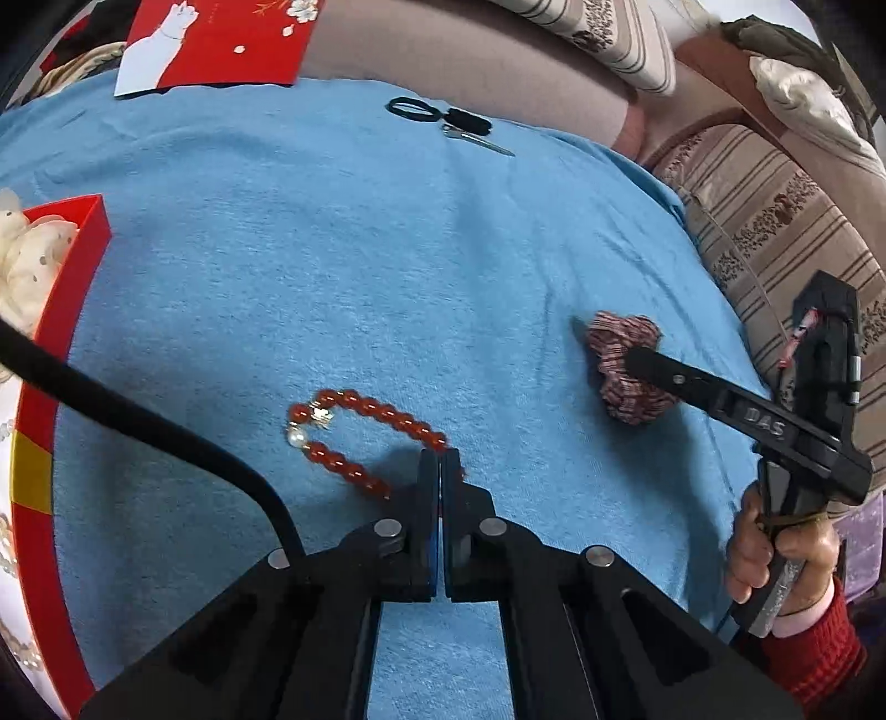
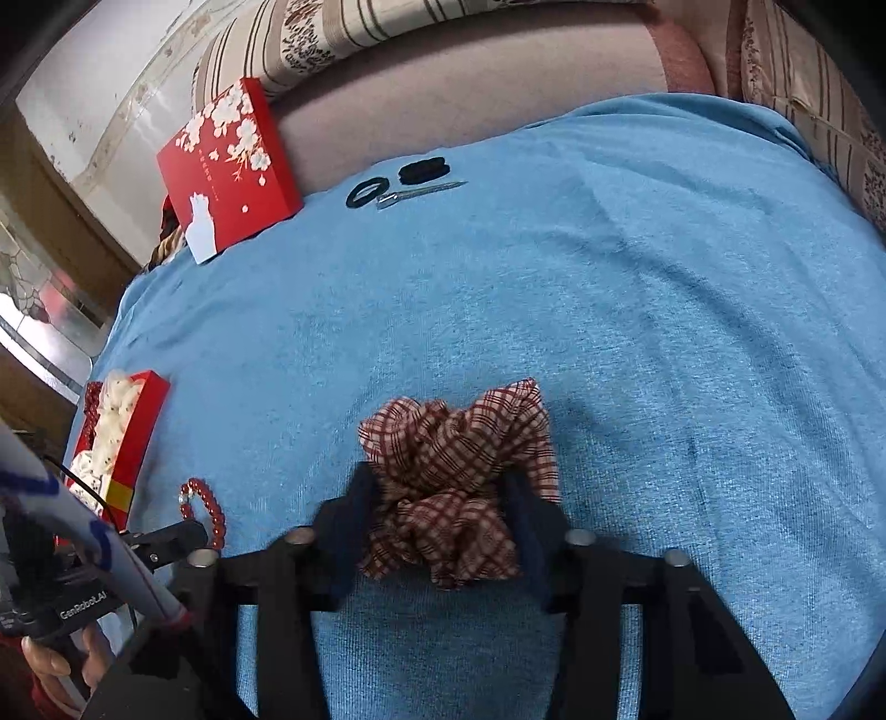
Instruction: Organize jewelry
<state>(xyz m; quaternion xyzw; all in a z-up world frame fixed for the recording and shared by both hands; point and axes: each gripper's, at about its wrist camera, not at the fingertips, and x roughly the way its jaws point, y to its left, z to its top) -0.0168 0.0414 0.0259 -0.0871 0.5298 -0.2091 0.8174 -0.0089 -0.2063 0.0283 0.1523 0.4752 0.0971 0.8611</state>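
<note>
Blue towelling covers the sofa, so we work low: our left gripper (image 1: 440, 462) has its fingers pinched together on the red bead bracelet (image 1: 354, 437), while our right gripper (image 2: 443, 498) straddles the checked scrunchie (image 2: 459, 482), both bound for the red box (image 1: 83, 266).

A soft blue terry cloth (image 2: 609, 332) spreads across the whole work surface, lightly creased, evenly lit. Behind it runs a plain mauve-brown padded cushion (image 2: 470, 94), and above that a beige sofa backrest with brown stripes and a floral band (image 2: 343, 22). The same striped upholstery (image 1: 775, 232) curves around the cloth's right edge. At far left, a scuffed off-white wall (image 2: 99, 72) catches daylight beside a brown wooden frame (image 2: 50, 221).
</note>
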